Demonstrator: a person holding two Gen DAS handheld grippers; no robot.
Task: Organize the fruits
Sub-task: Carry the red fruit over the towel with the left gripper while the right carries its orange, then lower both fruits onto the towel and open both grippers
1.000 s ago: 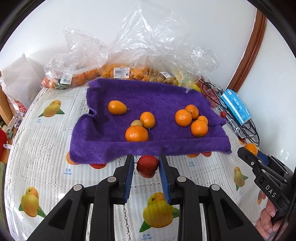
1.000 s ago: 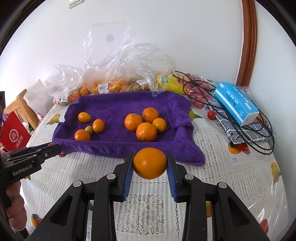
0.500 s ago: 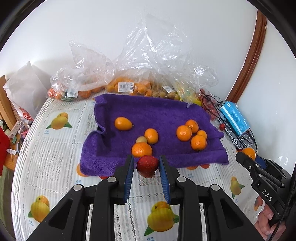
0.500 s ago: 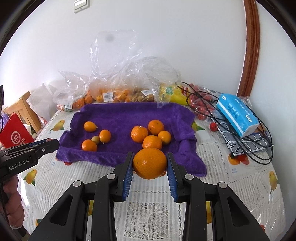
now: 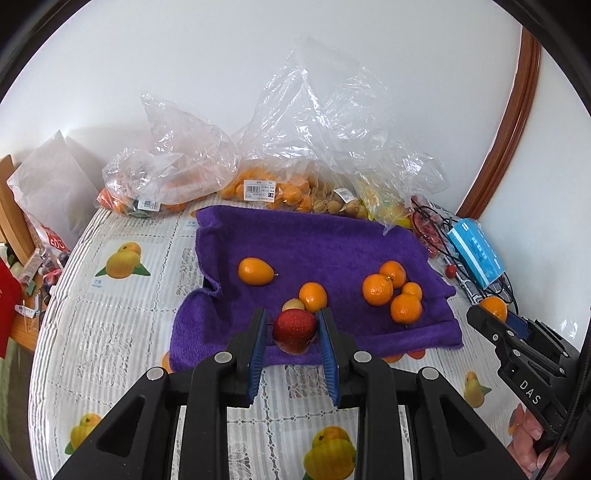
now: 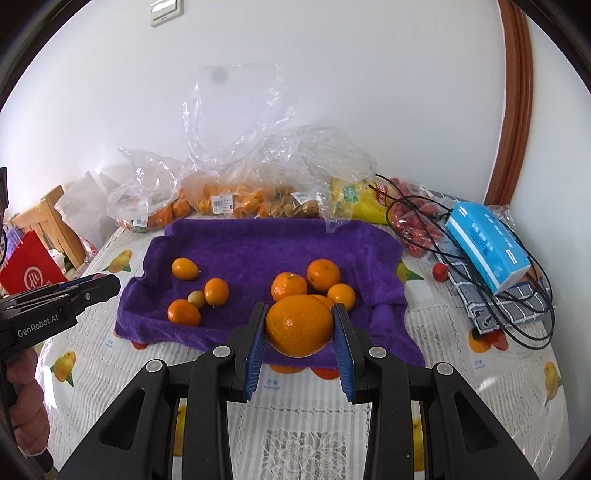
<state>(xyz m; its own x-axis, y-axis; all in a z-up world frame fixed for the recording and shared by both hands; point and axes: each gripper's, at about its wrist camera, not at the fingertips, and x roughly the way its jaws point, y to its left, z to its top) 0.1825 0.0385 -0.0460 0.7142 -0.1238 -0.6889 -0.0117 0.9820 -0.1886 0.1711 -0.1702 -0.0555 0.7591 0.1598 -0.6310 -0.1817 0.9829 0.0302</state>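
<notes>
A strawberry [image 5: 294,330] is clamped in the left gripper [image 5: 293,349]. An orange [image 6: 299,325] is clamped in the right gripper [image 6: 300,341]. Both are held above the purple towel's [image 5: 314,240] near edge.

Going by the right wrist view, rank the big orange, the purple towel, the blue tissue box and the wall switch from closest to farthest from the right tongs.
1. Big orange, clamped in the right tongs.
2. Purple towel, just ahead on the table.
3. Blue tissue box, far right.
4. Wall switch, high on the back wall.
</notes>
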